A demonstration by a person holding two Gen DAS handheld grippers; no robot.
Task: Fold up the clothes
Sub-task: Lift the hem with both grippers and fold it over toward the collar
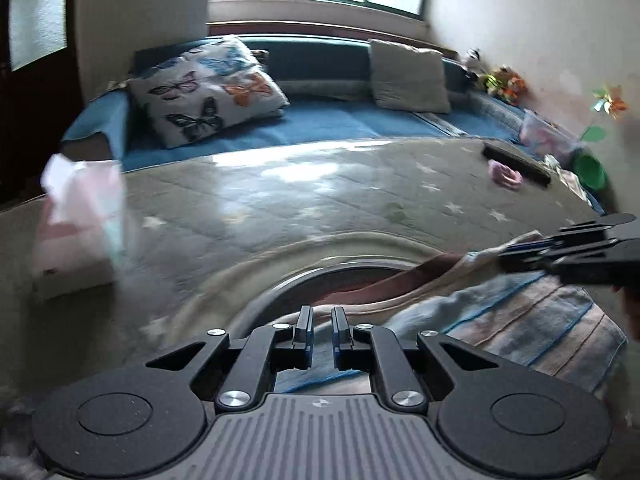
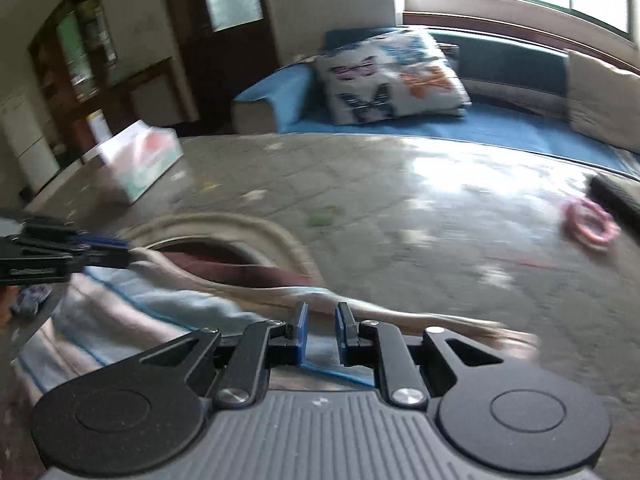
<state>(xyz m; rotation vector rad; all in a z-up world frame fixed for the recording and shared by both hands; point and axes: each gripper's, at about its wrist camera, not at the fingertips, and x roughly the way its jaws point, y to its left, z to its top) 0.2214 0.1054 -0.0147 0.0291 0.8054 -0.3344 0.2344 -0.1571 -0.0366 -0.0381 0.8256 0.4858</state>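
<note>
Pinching soft, limp striped garment along its edge: left hand-held gripper, right hand-held gripper, drooping between.

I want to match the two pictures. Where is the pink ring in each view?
Left wrist view: the pink ring lies far right on the table, against the near side of a black bar.
Right wrist view: the ring lies at the right edge, just left of the same bar.
Shared landmark: the butterfly pillow on the blue sofa.
</note>
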